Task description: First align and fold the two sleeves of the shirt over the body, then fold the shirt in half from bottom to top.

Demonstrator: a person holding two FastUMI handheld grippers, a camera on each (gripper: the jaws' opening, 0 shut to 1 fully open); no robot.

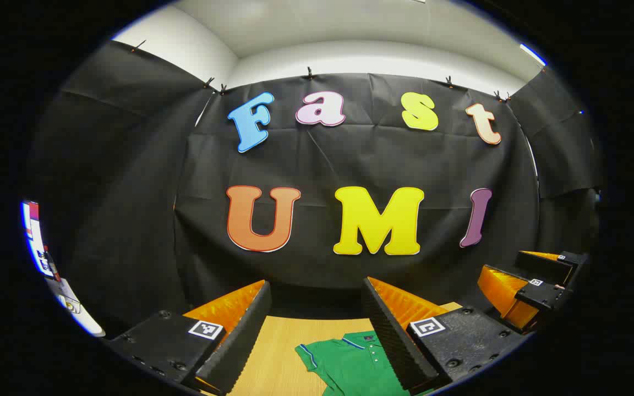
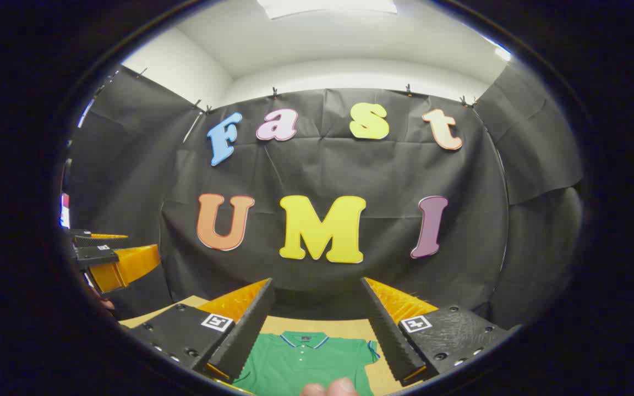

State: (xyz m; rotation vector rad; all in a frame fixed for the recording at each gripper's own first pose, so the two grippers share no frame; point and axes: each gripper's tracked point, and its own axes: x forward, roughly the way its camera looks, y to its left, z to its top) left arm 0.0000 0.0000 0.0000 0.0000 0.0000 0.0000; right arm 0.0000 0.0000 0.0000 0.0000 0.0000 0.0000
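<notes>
A green polo shirt [image 1: 350, 363] with a blue-edged collar and cuffs lies flat on the wooden table [image 1: 275, 352]. In the left gripper view its collar and one short sleeve show between my fingers. My left gripper [image 1: 317, 283] hangs above the table, open, holding nothing. In the right gripper view the shirt [image 2: 306, 363] sits below, collar toward the far wall, one sleeve spread out to the right. My right gripper [image 2: 317, 281] is open too, above the shirt and apart from it. Each gripper shows in the other's view, the right gripper [image 1: 537, 283] and the left gripper [image 2: 110, 258].
The black cloth wall [image 1: 350, 165] stands close behind the table's far edge [image 2: 344, 327]. A person's fingertips [image 2: 331, 388] show at the bottom of the right gripper view, over the shirt. Bare table [image 1: 273, 335] lies left of the shirt.
</notes>
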